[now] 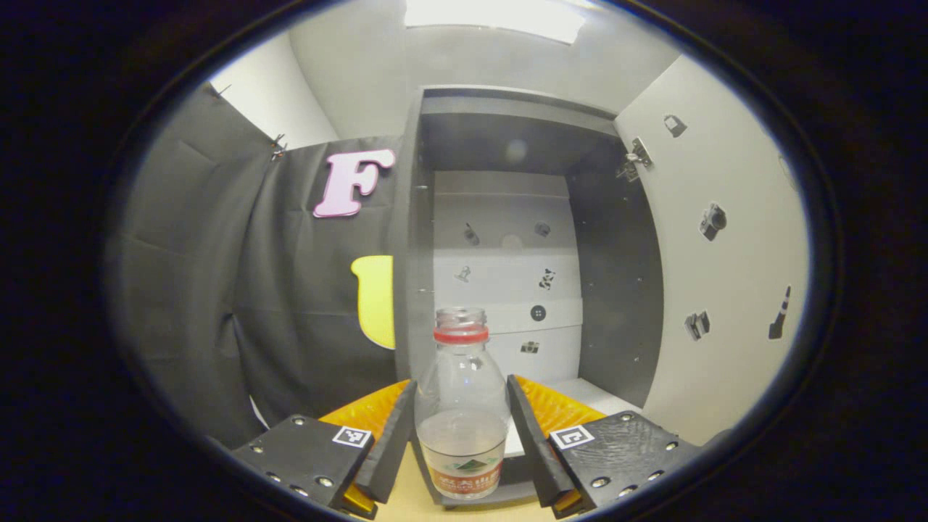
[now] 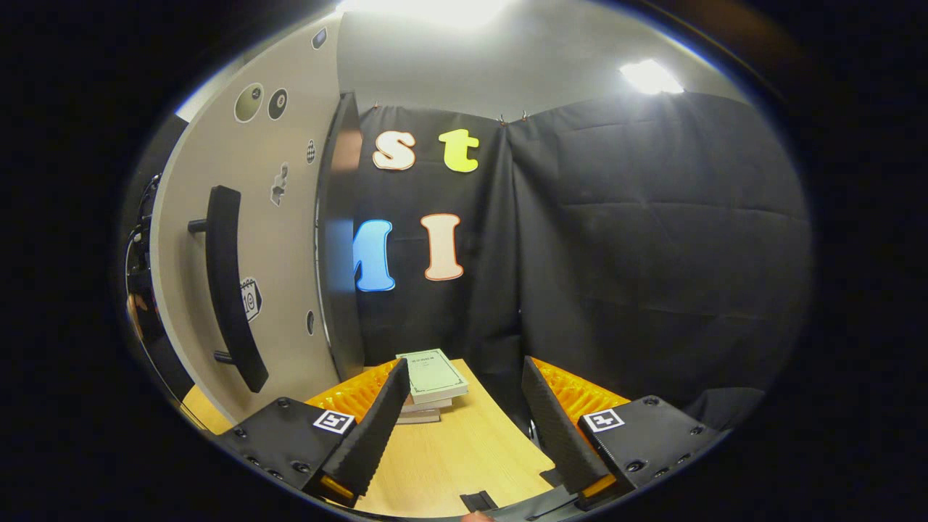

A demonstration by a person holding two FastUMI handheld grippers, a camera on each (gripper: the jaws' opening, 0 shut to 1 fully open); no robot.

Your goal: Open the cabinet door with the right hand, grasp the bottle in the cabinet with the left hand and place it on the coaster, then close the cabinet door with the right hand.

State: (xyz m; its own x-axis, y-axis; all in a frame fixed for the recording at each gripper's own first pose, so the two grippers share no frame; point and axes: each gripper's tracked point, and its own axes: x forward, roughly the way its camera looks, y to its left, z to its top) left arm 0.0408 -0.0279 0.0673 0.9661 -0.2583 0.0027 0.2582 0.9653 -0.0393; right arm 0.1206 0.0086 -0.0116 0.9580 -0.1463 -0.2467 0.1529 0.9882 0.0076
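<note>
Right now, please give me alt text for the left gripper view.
A clear plastic bottle with a red neck ring stands between the left gripper's open fingers, before a dark cabinet whose pale door is swung open at right.

Clear bottle, red neck ring, capless, upright before open cabinet; door swung wide.

bottle base hidden behind the cabinet floor edge
</note>
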